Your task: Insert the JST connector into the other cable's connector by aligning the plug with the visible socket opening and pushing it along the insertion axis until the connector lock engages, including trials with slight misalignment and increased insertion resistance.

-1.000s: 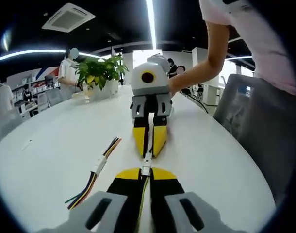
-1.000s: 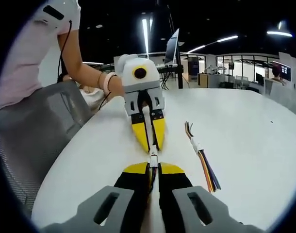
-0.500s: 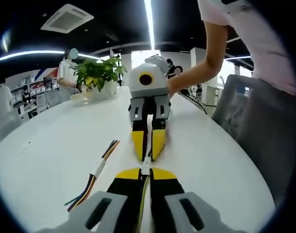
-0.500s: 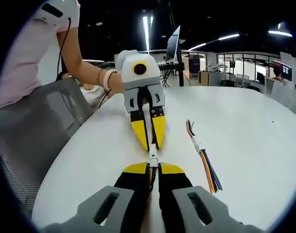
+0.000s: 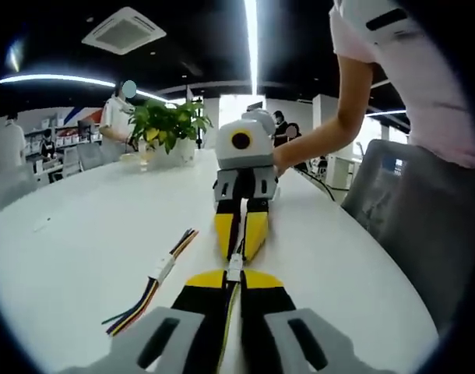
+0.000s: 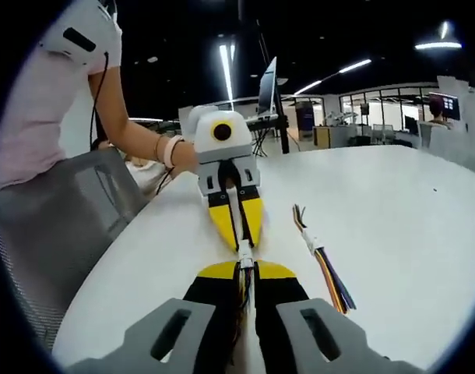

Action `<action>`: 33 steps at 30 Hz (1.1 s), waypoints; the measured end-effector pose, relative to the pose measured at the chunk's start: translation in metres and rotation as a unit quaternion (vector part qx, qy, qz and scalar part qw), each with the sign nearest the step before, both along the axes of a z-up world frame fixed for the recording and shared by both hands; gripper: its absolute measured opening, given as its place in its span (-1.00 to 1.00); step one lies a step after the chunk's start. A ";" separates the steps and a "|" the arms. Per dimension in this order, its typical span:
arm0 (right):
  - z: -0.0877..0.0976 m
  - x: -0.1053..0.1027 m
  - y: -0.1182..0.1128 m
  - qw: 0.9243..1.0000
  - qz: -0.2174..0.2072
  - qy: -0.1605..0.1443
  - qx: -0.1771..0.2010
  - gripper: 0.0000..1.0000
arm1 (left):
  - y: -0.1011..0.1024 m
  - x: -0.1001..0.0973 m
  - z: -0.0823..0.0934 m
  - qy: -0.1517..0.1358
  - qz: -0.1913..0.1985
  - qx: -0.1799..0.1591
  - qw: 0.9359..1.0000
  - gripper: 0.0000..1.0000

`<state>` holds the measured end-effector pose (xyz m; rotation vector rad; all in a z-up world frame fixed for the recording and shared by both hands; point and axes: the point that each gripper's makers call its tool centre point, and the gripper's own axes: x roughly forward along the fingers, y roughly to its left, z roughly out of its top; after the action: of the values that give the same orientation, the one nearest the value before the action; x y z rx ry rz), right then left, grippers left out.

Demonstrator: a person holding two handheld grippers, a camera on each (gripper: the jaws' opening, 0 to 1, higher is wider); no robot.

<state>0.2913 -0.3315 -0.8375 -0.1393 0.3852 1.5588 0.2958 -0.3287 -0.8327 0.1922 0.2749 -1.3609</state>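
The left tongs (image 5: 234,274) are pressed together on a small white JST connector (image 5: 234,269) at their yellow tips, its coloured wires running back between the jaws. Facing them tip to tip, the right tongs (image 5: 240,244) are likewise pinched on the mating connector, the two white housings touching or joined at the meeting point; the pictures are too small to tell whether the lock has caught. In the right gripper view the same meeting shows from the other side: the right tongs (image 6: 246,269) grip their connector (image 6: 244,253) against the left tongs (image 6: 238,238).

Both pairs lie low over the white counter (image 5: 82,249), in line with each other. A spare cable (image 5: 156,276) with its own white connector lies beside them, apart from the tongs. A potted plant (image 5: 169,125) stands farther back. A grey chair (image 6: 58,210) stands at the counter's edge beside the person, whose bare forearm (image 5: 323,132) reaches down to the right tongs' body.
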 end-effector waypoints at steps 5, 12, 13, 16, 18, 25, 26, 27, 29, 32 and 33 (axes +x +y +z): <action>-0.004 0.001 0.004 1.000 0.000 0.000 -0.002 -0.93 | 0.001 0.001 -0.003 0.001 0.003 0.005 1.000 -1.00; 0.000 0.007 0.006 1.000 -0.009 0.000 0.009 -0.93 | 0.002 0.006 0.000 -0.002 0.011 0.000 1.000 -1.00; -0.001 0.008 0.007 1.000 -0.010 -0.003 0.008 -0.93 | 0.003 0.007 0.000 -0.003 0.012 0.001 1.000 -1.00; -0.003 0.013 0.010 1.000 -0.014 -0.006 0.008 -0.93 | 0.006 0.012 -0.002 -0.004 0.018 0.004 1.000 -1.00; -0.004 0.017 0.012 1.000 -0.018 -0.010 0.008 -0.93 | 0.008 0.016 -0.003 -0.004 0.023 0.006 1.000 -1.00; -0.007 0.026 0.015 0.999 -0.026 -0.023 0.006 -0.93 | 0.010 0.026 -0.006 -0.010 0.034 0.014 0.999 -1.00; -0.007 0.027 0.015 0.999 -0.026 -0.024 0.007 -0.93 | 0.011 0.027 -0.007 -0.010 0.035 0.016 0.999 -1.00; -0.007 0.028 0.015 0.999 -0.028 -0.025 0.008 -0.93 | 0.012 0.028 -0.007 -0.009 0.037 0.013 0.999 -0.99; -0.007 0.029 0.015 0.999 -0.031 -0.028 0.009 -0.93 | 0.012 0.029 -0.006 -0.011 0.040 0.014 0.999 -0.99; -0.008 0.030 0.015 0.999 -0.037 -0.024 0.011 -0.92 | 0.013 0.030 -0.009 -0.011 0.041 0.016 0.999 -0.99; -0.007 0.031 0.015 0.999 -0.041 -0.021 0.013 -0.92 | 0.014 0.030 -0.009 -0.009 0.044 0.013 0.999 -0.99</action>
<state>0.3221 -0.3164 -0.8447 -0.1340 0.3339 1.4778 0.3260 -0.3152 -0.8417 0.2118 0.2834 -1.2689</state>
